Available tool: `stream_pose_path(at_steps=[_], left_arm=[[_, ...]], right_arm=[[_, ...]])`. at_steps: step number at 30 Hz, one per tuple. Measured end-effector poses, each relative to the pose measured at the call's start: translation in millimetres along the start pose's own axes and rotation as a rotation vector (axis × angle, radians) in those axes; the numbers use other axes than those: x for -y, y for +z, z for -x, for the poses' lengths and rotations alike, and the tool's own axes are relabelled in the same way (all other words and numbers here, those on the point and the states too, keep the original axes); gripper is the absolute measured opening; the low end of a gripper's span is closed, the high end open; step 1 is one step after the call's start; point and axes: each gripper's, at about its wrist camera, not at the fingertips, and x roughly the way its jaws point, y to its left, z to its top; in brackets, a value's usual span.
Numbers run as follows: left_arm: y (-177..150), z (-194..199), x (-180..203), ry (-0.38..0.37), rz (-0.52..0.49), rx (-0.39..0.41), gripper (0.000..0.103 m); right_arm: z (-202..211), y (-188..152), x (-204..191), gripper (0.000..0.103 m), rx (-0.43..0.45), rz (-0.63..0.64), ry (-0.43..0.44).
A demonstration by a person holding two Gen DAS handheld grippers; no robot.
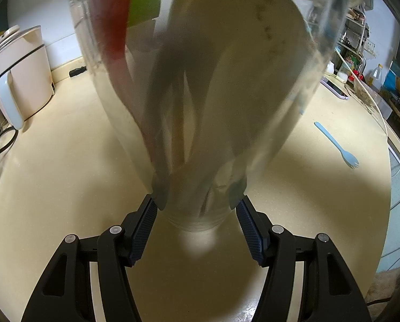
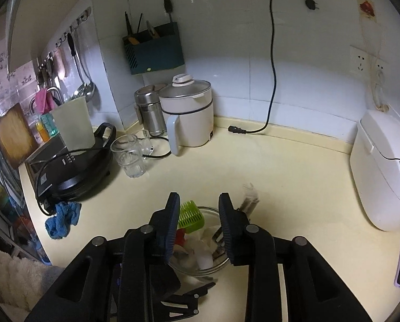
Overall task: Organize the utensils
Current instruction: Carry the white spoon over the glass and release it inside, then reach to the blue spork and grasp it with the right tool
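Glass (image 1: 213,107) top cut off; utensils inside blurred

The cream countertop (image 2: 293,177) carries a blue fork (image 1: 336,145) at three o'clock, glass tumblers (image 2: 127,155) at ten, blue cloth (image 2: 63,220) at nine.

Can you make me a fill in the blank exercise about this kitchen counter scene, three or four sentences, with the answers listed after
1. The left gripper is shut on a clear ____ full of utensils.
2. The fork lying loose on the counter is light ____.
3. The slotted utensil between the right gripper fingers is ____ in colour.
4. The crumpled cloth beside the black appliance is ____.

Missing words: glass; blue; green; blue
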Motion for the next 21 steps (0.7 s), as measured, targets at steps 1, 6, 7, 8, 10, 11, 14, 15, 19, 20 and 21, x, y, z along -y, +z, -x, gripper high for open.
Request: stream_pose_path(at_steps=[1, 6, 7, 8, 10, 11, 14, 15, 19, 20, 21], left_arm=[[0, 0, -1, -0.001, 0.001, 0.0, 0.065], [1, -3, -2, -0.001, 0.001, 0.0, 0.065], [1, -3, -2, -0.001, 0.001, 0.0, 0.065], [1, -3, -2, -0.002, 0.001, 0.0, 0.065], [1, -3, -2, -0.001, 0.001, 0.0, 0.065], [1, -3, -1, -0.001, 0.001, 0.0, 0.065], [1, -4, -2, -0.002, 0.002, 0.0, 0.065], [1, -4, -3, -0.002, 0.002, 0.0, 0.065], [0, -6, -2, 0.004, -0.003, -0.002, 0.065], [1, -7, -1, 0.005, -0.003, -0.002, 0.065], [1, -9, 1, 0.005, -0.003, -0.003, 0.065]], right_arm=[[3, 1, 1, 0.03, 0.005, -0.006, 0.001], [25, -1, 12, 0.031, 0.025, -0.05, -0.03], [32, -4, 19, 0.031, 0.029, -0.07, -0.046], [36, -5, 25, 0.031, 0.03, -0.088, -0.053], [50, -12, 48, 0.032, 0.033, -0.158, -0.075], [55, -16, 60, 0.032, 0.033, -0.186, -0.092], [74, -32, 109, 0.033, 0.021, -0.322, -0.186], [81, -38, 126, 0.032, 0.021, -0.371, -0.209], [99, -68, 174, 0.033, -0.03, -0.459, -0.369], [99, -75, 181, 0.033, -0.048, -0.477, -0.376], [97, -84, 187, 0.034, -0.069, -0.488, -0.379]])
